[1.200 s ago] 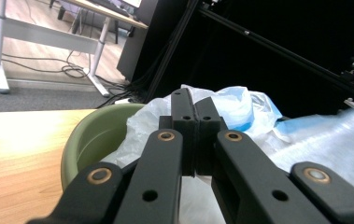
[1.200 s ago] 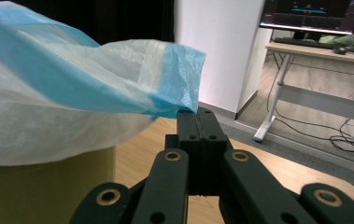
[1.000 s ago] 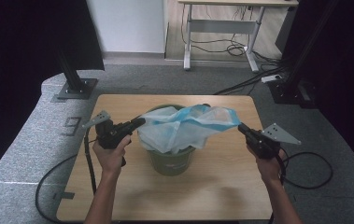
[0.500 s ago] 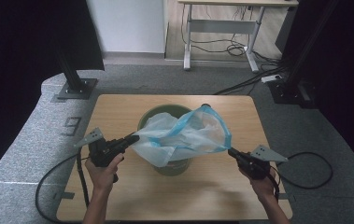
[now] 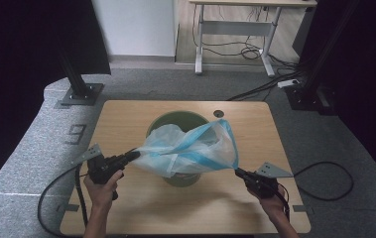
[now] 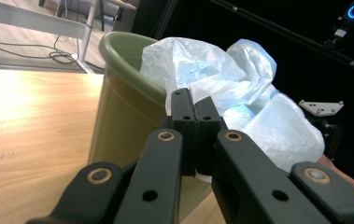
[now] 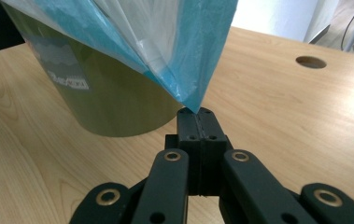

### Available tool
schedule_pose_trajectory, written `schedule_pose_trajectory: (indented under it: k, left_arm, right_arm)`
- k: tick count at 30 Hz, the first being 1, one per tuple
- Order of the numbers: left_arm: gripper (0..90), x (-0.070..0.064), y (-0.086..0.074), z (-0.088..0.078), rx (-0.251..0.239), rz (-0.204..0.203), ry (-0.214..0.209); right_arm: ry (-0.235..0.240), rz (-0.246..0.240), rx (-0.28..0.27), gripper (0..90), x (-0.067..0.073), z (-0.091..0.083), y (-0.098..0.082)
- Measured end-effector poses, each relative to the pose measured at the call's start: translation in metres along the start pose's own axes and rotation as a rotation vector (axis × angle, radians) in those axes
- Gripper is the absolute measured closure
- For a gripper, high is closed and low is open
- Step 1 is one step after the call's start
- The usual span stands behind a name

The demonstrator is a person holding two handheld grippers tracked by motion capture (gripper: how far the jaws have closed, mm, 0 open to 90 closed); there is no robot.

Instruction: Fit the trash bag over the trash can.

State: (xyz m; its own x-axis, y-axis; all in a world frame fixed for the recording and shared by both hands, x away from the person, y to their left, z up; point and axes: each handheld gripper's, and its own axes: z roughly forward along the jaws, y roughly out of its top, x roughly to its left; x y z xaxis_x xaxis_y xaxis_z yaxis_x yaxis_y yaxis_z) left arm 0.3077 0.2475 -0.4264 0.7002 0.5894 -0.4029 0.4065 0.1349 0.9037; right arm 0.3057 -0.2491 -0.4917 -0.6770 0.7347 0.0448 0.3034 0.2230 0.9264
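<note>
Stretching plastic bag (image 5: pixel 188 151) between left gripper (image 5: pixel 135 155) and right gripper (image 5: pixel 238 172), edges pinched in fingers (image 7: pixel 189 122)

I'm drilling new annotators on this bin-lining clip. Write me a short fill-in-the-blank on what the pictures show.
1. Both grippers are shut on the plastic ____, the left gripper at one edge and the right gripper at the other.
2. The bin is ____ in colour.
3. The bin stands on a ____ table.
4. The bag is stretched over the bin's ____.

Missing words: bag; green; wooden; top
</note>
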Motion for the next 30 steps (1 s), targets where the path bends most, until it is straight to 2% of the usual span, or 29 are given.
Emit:
schedule_pose_trajectory:
  k: [5,8,10,12,15,16,18,20,22,24,28,30]
  left_arm:
    - [89.6,0.004,-0.001,-0.001,0.000,-0.007,0.011]
    - [89.7,0.003,-0.001,-0.002,-0.003,-0.007,0.003]
    - [89.6,0.001,-0.001,-0.002,-0.006,-0.003,-0.004]
    - [89.6,-0.001,0.000,-0.003,-0.004,0.007,-0.008]
    - [89.6,-0.004,0.001,-0.003,-0.008,0.015,-0.015]
    - [89.6,-0.005,0.002,-0.003,-0.009,0.018,-0.017]
    - [89.6,-0.008,0.003,-0.001,-0.010,0.023,-0.024]
    - [89.5,-0.011,0.005,0.001,-0.010,0.028,-0.032]
    - [89.5,-0.014,0.006,0.004,-0.005,0.037,-0.042]
    - [89.5,-0.018,0.008,0.007,0.001,0.046,-0.052]
    - [89.5,-0.025,0.010,0.013,0.018,0.067,-0.059]
    - [89.4,-0.027,0.010,0.014,0.027,0.075,-0.059]
  right_arm:
    - [0.001,-0.003,0.043,89.0,-0.001,0.006,-0.004]
    - [0.001,0.008,0.048,89.0,-0.003,0.008,-0.007]
    - [-0.007,0.027,0.025,85.6,-0.006,0.005,-0.005]
    - [-0.046,0.052,-0.025,74.1,-0.008,-0.001,0.000]
    - [-0.130,0.056,-0.110,72.1,-0.010,-0.018,0.012]
    - [-0.138,0.062,-0.132,71.8,-0.011,-0.023,0.017]
    - [-0.136,0.064,-0.163,70.7,-0.011,-0.034,0.026]
    - [-0.130,0.064,-0.168,70.3,-0.011,-0.037,0.029]
    - [-0.100,0.050,-0.175,67.6,-0.008,-0.042,0.039]
    - [-0.068,0.034,-0.177,65.1,-0.003,-0.043,0.045]
    - [-0.049,0.007,-0.202,59.6,0.009,-0.042,0.061]
    - [-0.013,0.002,-0.212,58.8,0.016,-0.039,0.069]
